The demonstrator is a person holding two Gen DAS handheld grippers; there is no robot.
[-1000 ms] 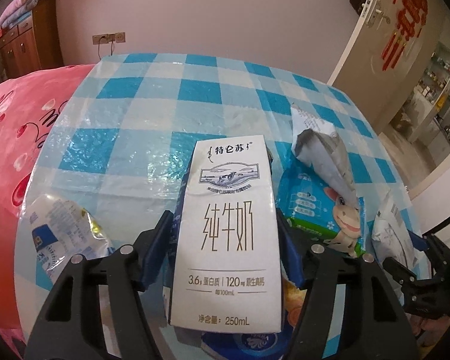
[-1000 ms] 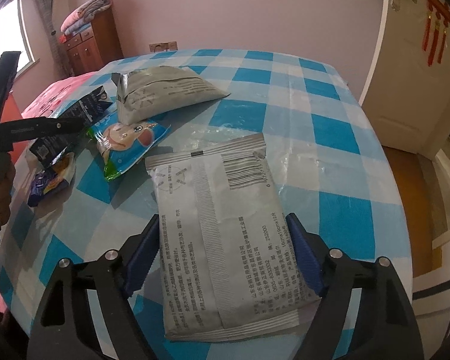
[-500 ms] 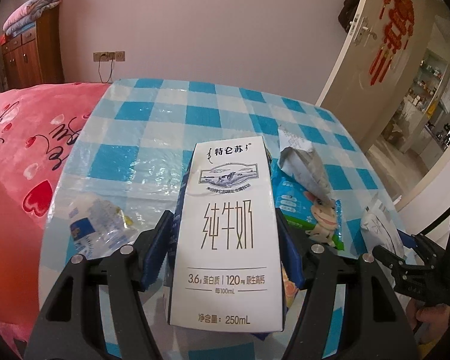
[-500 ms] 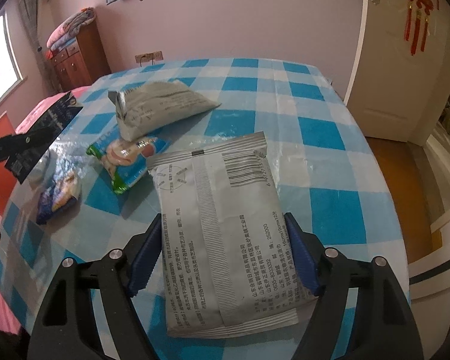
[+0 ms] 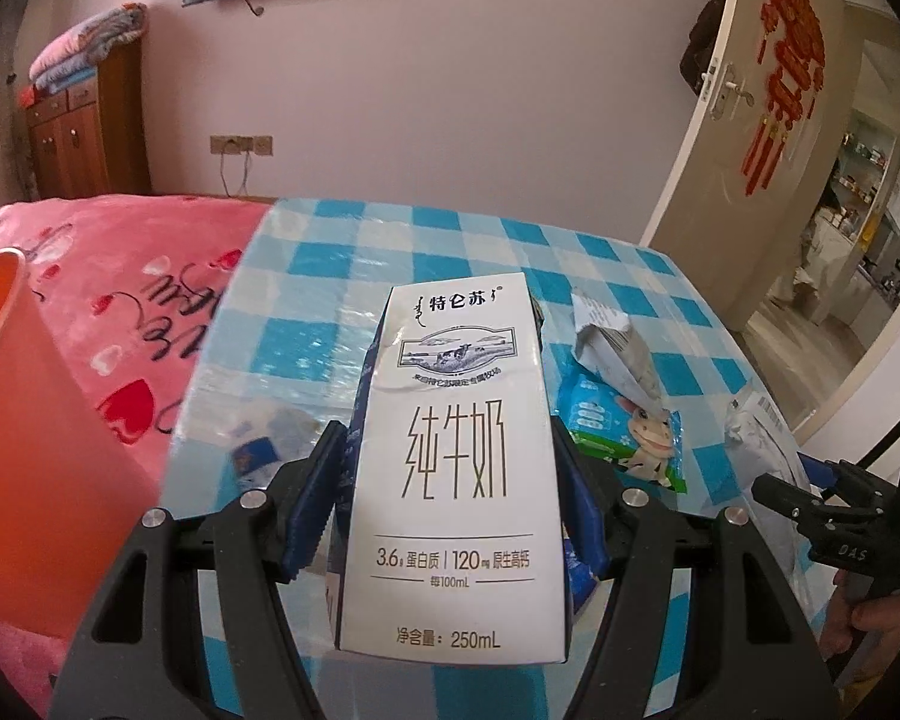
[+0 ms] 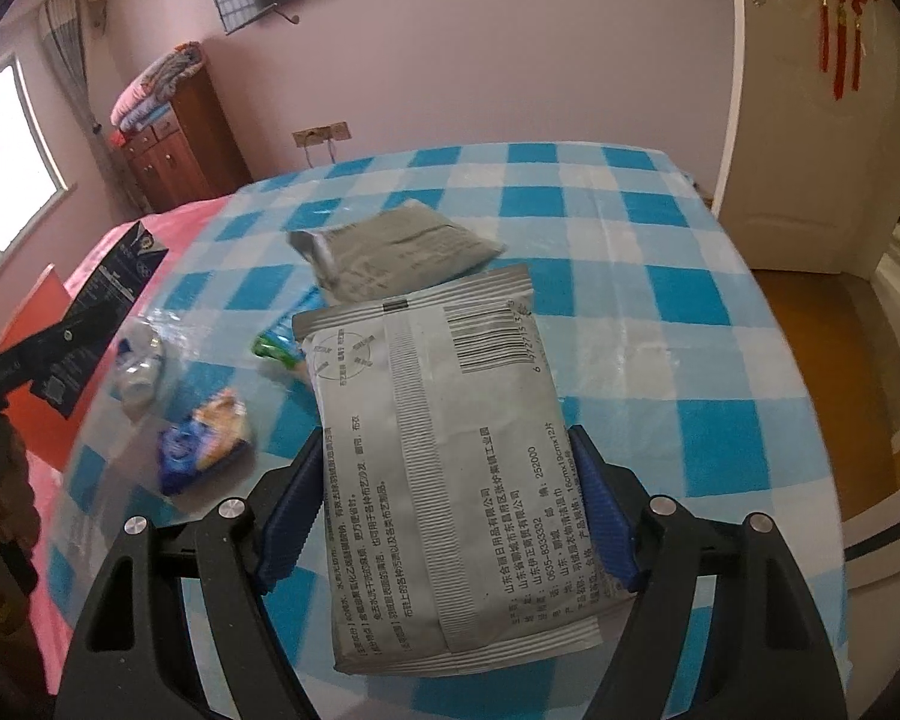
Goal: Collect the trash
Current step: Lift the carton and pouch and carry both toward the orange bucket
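Left gripper clamps the milk carton, now lifted clear of the table | right gripper grips the grey packet; also raised | orange bin now beside; drop looks next

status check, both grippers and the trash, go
Left gripper shut on milk carton, lifted. Right gripper shut on grey pouch. Orange bin at left; nothing blocking.

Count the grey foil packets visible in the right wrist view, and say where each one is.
2. One grey packet is clamped in the right tool, above the checked table. The other grey packet lies on the table behind it. Others may be hidden behind the held one.
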